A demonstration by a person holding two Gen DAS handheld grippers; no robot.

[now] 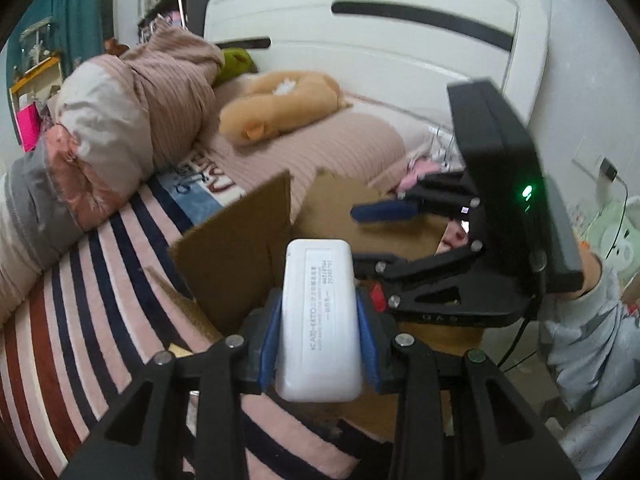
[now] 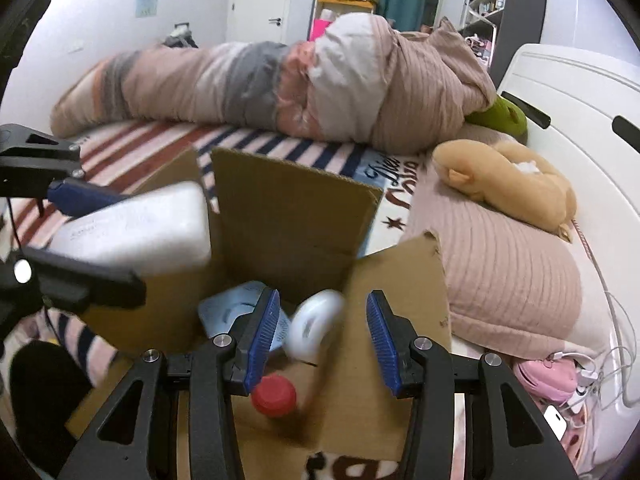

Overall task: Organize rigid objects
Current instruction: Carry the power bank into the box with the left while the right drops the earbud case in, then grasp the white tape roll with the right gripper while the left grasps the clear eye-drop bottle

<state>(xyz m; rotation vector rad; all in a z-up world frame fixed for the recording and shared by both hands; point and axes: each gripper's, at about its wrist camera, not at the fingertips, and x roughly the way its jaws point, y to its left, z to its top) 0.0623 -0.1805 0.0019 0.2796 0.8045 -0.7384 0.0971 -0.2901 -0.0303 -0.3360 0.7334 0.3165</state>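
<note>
**White block held at the box, right gripper open above it**

The left gripper [image 1: 318,336] is clamped on a white block [image 1: 319,320], its blue pads [image 1: 269,340] pressing both long sides. The block is rounded at the corners and carries a printed label along its top face. In the left wrist view it sits over the near edge of a cardboard box [image 1: 240,236], with one flap standing up just to its left. In the right wrist view the same block [image 2: 136,228] shows at the left, beside the box's left wall, and looks blurred.

The right gripper [image 2: 322,332] has its jaws apart with nothing between them, and it hangs over the open box [image 2: 288,208]. From the left wrist view the right gripper [image 1: 370,236] appears at the right, above the box, with a green light on its black housing.

Inside the box, the right wrist view shows a white round piece [image 2: 314,326], blurred, just beyond the gap between the jaws. A pale blue item [image 2: 228,312] lies to its left, partly hidden by the left finger. A red cap [image 2: 275,396] sits nearer, low in the box, beside that finger.

The box rests on a bed with a striped blanket [image 1: 80,280]. A rolled quilt [image 2: 280,84] lies along the far side. A tan plush toy [image 2: 508,184] lies on a pink pillow [image 2: 508,272] at the right, by the white headboard [image 1: 380,40].
</note>
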